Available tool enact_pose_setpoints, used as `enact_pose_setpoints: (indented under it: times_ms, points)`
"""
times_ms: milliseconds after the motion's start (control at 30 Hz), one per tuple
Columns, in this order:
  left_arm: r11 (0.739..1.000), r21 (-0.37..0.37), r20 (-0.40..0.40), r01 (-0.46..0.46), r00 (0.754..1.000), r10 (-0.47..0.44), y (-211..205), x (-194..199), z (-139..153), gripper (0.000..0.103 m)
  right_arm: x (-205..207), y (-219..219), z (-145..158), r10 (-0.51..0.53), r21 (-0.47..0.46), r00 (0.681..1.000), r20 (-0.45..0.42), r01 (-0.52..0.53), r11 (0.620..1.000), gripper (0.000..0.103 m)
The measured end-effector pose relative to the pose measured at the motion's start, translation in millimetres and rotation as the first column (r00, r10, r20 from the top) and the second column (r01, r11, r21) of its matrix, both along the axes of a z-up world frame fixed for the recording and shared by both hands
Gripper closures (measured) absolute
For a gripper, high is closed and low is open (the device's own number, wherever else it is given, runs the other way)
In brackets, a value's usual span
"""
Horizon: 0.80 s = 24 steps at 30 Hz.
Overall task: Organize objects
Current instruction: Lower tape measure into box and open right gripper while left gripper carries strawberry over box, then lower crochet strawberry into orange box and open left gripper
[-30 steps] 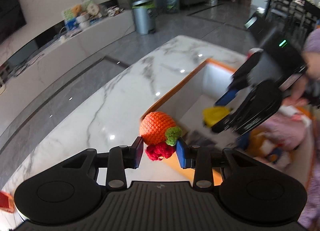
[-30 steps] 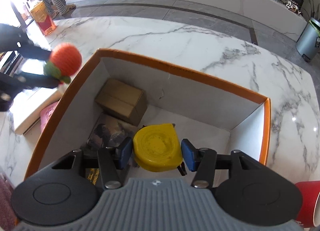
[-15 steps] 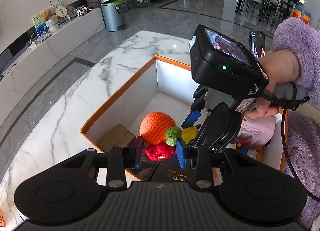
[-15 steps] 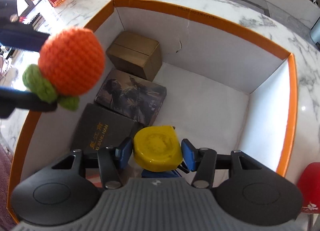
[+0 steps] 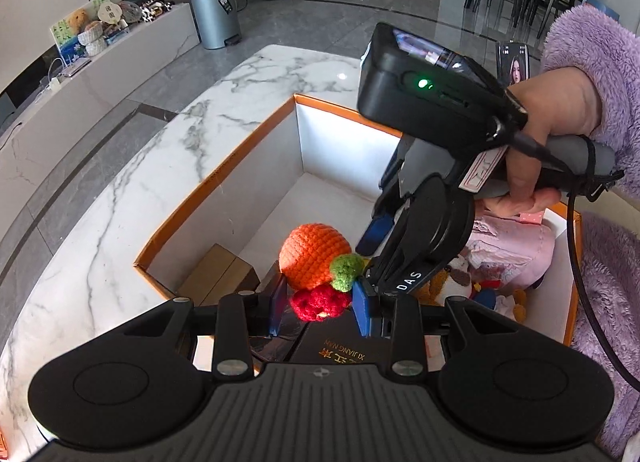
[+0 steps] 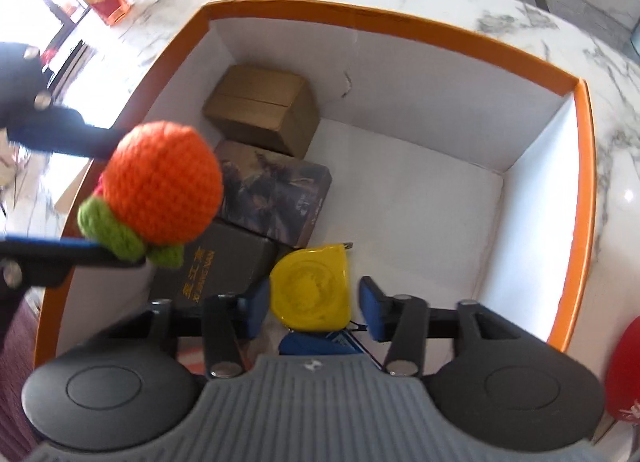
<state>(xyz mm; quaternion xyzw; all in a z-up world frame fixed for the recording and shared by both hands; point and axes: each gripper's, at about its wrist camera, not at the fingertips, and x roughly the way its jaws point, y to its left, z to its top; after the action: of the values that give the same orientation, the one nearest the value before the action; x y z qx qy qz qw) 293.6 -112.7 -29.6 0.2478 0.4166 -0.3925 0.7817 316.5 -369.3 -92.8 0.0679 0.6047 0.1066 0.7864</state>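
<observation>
My left gripper is shut on a crocheted fruit toy, an orange ball with a green leaf and a red berry, and holds it over the orange-rimmed white box. The toy also shows in the right wrist view. My right gripper is inside the box. Its jaws stand slightly apart around a yellow tape measure: the left pad is near it, and a gap shows at the right pad.
In the box lie a brown carton, a dark picture box and a black box with gold letters. Soft toys and pink cloth fill its right side. A red object stands outside the box.
My left gripper carried the crocheted toy from beside the box to over its inside. My right gripper went lower into the box, and its jaws widened off the yellow tape measure.
</observation>
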Motion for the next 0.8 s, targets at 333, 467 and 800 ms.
enact_pose_setpoints:
  times_ms: [333, 467, 800]
  points:
    - [0.997, 0.061, -0.023, 0.045, 0.999, -0.043, -23, 6, -17, 0.062, -15, -5, 30, 0.009, -0.03, 0.999, 0.044, -0.008, 1.0, 0.071]
    - [0.996, 0.069, -0.054, 0.064, 0.997, -0.061, -37, 11, -28, 0.062, -30, -6, 61, 0.029, -0.21, 0.989, 0.146, 0.003, 0.978, 0.071]
    - [0.995, 0.039, -0.193, 0.091, 0.978, -0.082, -75, 30, -61, 0.062, -47, -16, 84, 0.081, -0.356, 0.974, 0.213, 0.0, 0.935, 0.078]
